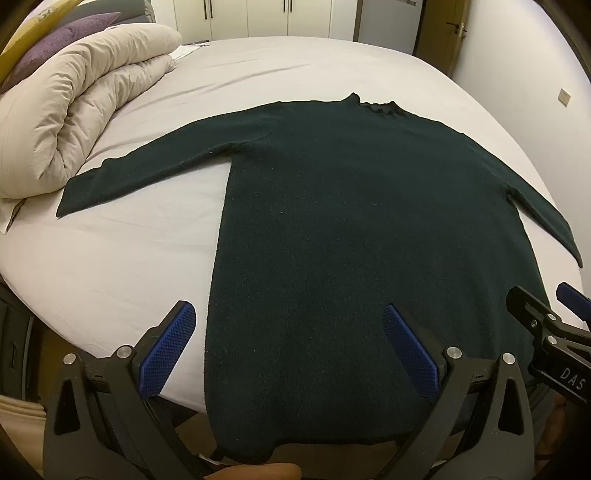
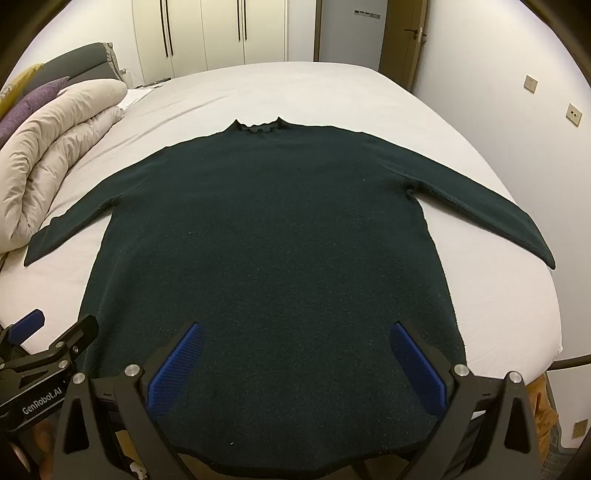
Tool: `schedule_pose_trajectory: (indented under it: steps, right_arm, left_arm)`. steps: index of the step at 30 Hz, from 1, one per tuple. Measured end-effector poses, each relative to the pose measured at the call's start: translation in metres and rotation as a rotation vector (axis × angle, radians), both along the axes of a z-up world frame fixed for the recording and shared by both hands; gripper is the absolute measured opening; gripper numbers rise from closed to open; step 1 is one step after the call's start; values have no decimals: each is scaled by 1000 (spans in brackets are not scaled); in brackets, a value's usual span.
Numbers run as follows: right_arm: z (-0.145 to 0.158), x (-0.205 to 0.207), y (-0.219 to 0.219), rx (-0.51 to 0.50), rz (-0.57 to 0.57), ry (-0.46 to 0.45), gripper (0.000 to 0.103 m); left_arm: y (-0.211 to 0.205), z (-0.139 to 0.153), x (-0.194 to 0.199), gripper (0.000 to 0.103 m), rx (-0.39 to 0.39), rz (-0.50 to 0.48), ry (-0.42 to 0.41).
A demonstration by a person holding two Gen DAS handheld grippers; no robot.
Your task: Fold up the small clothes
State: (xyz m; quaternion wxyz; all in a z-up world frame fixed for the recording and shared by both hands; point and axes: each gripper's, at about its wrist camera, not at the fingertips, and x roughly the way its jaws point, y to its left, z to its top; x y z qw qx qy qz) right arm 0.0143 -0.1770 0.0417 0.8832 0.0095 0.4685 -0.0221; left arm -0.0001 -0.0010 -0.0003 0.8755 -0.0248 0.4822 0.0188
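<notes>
A dark green long-sleeved sweater point(image 1: 351, 206) lies flat on the white bed point(image 1: 110, 266), collar far, hem hanging over the near edge, both sleeves spread out. It also shows in the right wrist view point(image 2: 266, 236). My left gripper point(image 1: 290, 317) is open and empty above the hem's left part; its left fingertip is over the sheet. My right gripper point(image 2: 295, 332) is open and empty above the hem's middle-right part. The right gripper also shows at the right edge of the left wrist view point(image 1: 546, 321), and the left gripper shows at the left edge of the right wrist view point(image 2: 55, 332).
A rolled beige duvet point(image 1: 77, 107) and purple pillows point(image 1: 66, 37) lie at the bed's far left, close to the left sleeve's cuff point(image 1: 74, 195). White wardrobes point(image 2: 207, 33) and a door point(image 2: 406, 40) stand behind the bed. A wall point(image 2: 517, 129) runs along the right.
</notes>
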Motion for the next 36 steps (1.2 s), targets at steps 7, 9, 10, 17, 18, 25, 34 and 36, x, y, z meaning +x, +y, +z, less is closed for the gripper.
schedule_pose_trajectory:
  steps: [7,9,10,17,18,25,34,36]
  right_arm:
    - [0,0,0,1,1,0,103]
    - [0,0,0,1,0,0,103]
    - [0,0,0,1,0,0,103]
    - [0,0,0,1,0,0,103]
    - [0,0,0,1,1,0,103]
    - [0,0,-1,1,0,-1,103]
    - [0,-1,-2,1,1,-1,103]
    - [0,-1,-2,2,2,-1,103]
  left_arm:
    - [0,0,0,103,0,-1,0]
    - [0,0,0,103,-1,0,0]
    - [0,0,0,103,-1,0,0]
    - [0,2,-2,103,-1,0,0]
    - [0,2,-2,103,-1,0,0]
    - [-1,2,-2,103,0,1,1]
    - [-3,1,-1,103,3,7,1]
    - [-3,1,-1,103,2,7,2]
